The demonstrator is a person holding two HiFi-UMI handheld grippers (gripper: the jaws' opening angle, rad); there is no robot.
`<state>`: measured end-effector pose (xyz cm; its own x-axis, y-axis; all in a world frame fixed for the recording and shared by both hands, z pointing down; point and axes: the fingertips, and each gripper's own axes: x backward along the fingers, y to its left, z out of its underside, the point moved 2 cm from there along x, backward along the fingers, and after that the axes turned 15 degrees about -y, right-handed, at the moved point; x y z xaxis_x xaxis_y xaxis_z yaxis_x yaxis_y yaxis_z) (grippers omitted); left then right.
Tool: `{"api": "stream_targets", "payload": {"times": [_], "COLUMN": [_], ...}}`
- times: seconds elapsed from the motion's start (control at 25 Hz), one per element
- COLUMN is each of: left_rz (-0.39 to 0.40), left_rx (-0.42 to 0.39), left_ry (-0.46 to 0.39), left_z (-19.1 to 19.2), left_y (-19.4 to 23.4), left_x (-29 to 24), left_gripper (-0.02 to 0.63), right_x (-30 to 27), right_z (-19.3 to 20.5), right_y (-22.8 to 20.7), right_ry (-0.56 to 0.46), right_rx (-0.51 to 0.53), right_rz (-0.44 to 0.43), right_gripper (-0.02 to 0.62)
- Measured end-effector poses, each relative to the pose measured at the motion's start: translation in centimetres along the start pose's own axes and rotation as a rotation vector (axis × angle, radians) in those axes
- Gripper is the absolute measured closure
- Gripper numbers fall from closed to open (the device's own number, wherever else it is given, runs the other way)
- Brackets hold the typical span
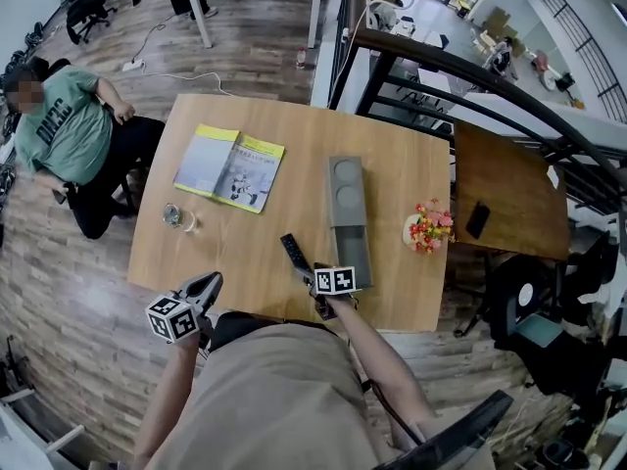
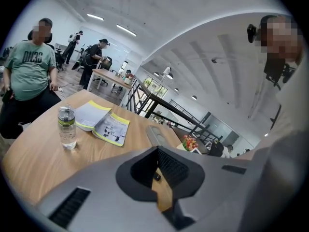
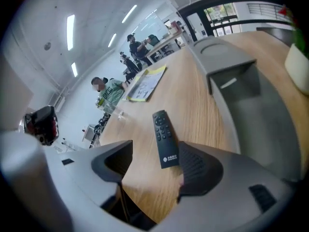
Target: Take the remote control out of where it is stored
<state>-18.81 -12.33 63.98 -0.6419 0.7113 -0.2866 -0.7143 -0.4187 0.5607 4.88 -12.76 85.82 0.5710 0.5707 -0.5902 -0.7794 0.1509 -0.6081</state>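
Remote [image 3: 165,139] lies flat on the table [image 3: 203,115], out of the grey box [image 3: 241,95] and just beside it on the left. The near compartment of the box is open and looks empty. The right gripper [image 3: 157,168] has its jaws spread wide. The remote's near end sits between them, close to the right pad, and neither pad clamps it. The left gripper [image 2: 155,170] hangs at the table's near edge with its jaws pressed together on nothing. By my reading the removal is done: the remote is out and set down. Only backing the right gripper away seems left.
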Motion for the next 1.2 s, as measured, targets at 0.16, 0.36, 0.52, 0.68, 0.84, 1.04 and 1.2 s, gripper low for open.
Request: {"api": "stream_targets", "payload": {"times": [0.16, 0.36, 0.52, 0.68, 0.84, 1.04, 1.2], "left_rz": [0.075, 0.155, 0.228, 0.289, 0.306, 0.336, 0.378], "left_rx": [-0.019, -0.042, -0.009, 0.005, -0.004, -0.06, -0.067], "left_ry": [0.019, 0.008, -0.027, -0.045, -0.096, -0.185, -0.224], "left_z": [-0.2, -2.0, -2.9, -4.3, -7.6, -11.0, -10.8], "left_y": [-1.2, -1.3, -1.1, -0.3, 1.8, 4.3, 6.0], "left_x": [-1.4, -2.7, -1.8, 1.5, 6.5, 12.9, 15.6], "left_gripper": [0.603, 0.603, 0.603, 0.603, 0.603, 0.603, 0.603], "right_x": [4.1, 10.5, 14.6, 17.0, 17.7, 18.2, 19.4], "right_z": [-4.3, -12.5, -16.0, -17.3, -16.1, -12.3, -9.3], "right_y": [1.8, 5.4, 9.0, 14.1, 20.0, 28.5, 33.9], "right_ry": [-0.181, -0.573, -0.764, -0.886, -0.929, -0.886, -0.86], "right_rx": [0.013, 0.095, 0.105, 0.153, 0.283, 0.542, 0.699], "right_rz": [-0.024, 0.012, 0.029, 0.066, 0.143, 0.26, 0.302], "right_gripper": [0.311, 0.314, 0.318, 0.319, 0.334, 0.357, 0.38]}}
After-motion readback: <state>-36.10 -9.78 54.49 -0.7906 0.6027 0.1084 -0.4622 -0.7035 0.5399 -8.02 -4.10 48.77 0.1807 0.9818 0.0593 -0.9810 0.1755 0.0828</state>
